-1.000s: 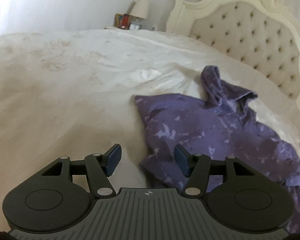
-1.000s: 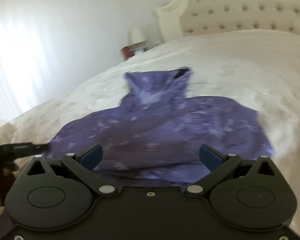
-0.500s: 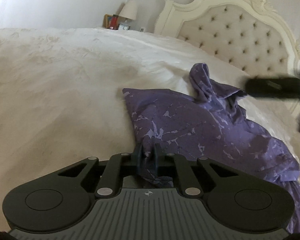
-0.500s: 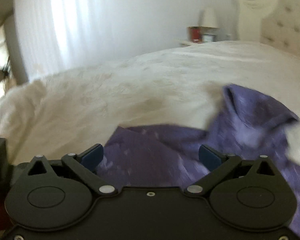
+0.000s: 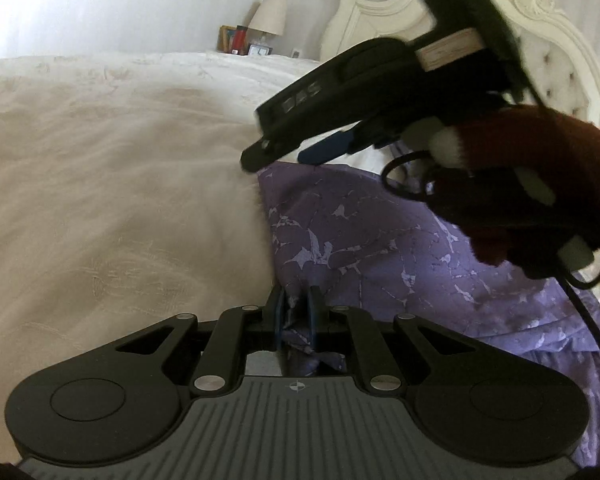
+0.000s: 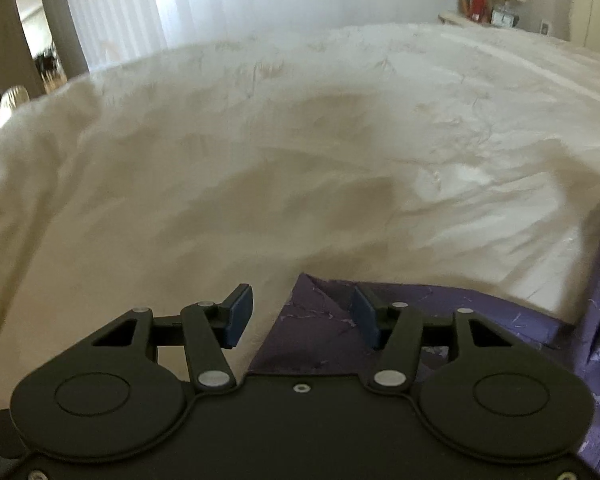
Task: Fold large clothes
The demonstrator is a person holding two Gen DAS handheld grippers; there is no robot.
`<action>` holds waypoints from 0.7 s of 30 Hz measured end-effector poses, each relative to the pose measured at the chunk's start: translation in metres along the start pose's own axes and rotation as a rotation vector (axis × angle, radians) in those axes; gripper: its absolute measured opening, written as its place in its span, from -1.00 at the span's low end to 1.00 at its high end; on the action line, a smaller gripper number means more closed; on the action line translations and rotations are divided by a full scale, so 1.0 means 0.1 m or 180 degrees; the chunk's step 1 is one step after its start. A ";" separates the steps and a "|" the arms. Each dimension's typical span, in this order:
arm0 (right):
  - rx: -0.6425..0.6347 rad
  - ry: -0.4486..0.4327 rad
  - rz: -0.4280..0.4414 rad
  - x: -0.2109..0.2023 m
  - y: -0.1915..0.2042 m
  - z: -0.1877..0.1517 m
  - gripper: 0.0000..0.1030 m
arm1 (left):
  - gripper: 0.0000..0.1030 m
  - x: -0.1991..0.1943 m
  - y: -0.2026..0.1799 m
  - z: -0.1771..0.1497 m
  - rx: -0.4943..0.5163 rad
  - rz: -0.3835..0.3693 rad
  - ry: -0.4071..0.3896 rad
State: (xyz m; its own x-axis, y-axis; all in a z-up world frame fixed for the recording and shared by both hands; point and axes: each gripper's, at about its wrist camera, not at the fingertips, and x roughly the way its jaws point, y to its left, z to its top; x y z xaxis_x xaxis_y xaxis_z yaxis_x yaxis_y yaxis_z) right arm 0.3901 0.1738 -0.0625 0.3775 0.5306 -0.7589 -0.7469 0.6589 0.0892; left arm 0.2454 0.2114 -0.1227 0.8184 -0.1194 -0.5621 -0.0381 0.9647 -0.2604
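A purple patterned garment (image 5: 380, 248) lies spread on the cream bedspread (image 5: 100, 200). My left gripper (image 5: 296, 316) is shut on the garment's near corner, with cloth bunched between its pads. In the left wrist view my right gripper (image 5: 296, 152) hangs over the garment's far corner, held by a hand in a dark red sleeve (image 5: 548, 168). In the right wrist view the right gripper (image 6: 300, 316) has its jaws closing, and that corner of the garment (image 6: 320, 320) lies between them without either pad pressing on it.
A tufted cream headboard (image 5: 560, 52) stands at the far right. A nightstand with a lamp (image 5: 268, 16) and small items sits beyond the bed. Curtains (image 6: 140, 4) and a doorway are at the far left in the right wrist view.
My left gripper shut on the garment's near corner and has stayed there. My right gripper swung sideways across the garment to its far corner, and its jaws have narrowed.
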 end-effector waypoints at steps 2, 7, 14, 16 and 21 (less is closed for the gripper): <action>-0.0015 0.0090 0.0040 0.05 -0.01 -0.01 0.09 | -0.77 0.00 -0.02 -0.01 0.0033 0.0023 -0.0014; 0.0085 0.0110 0.0121 0.07 -0.06 -0.03 -0.82 | -0.77 -0.02 -0.05 -0.06 0.0057 0.0095 -0.0059; 0.0342 0.0010 -0.0012 0.31 -0.14 -0.04 -0.77 | -0.76 -0.03 -0.15 -0.12 0.0192 0.0230 -0.0122; 0.0503 -0.0136 -0.0065 0.28 -0.21 -0.05 -0.38 | -0.75 -0.03 -0.16 -0.11 0.0189 0.0235 -0.0116; 0.0753 -0.0791 -0.0104 -0.17 -0.38 -0.14 0.30 | -0.52 -0.05 -0.13 -0.11 0.0141 0.0233 -0.0111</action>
State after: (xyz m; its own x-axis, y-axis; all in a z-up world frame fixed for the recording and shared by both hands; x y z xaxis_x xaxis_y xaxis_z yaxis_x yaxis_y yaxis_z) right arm 0.4041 0.1323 -0.0621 0.5426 0.6017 -0.5862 -0.5956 0.7676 0.2366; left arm 0.2354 0.1973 -0.1250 0.8338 -0.0408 -0.5505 -0.0738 0.9801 -0.1844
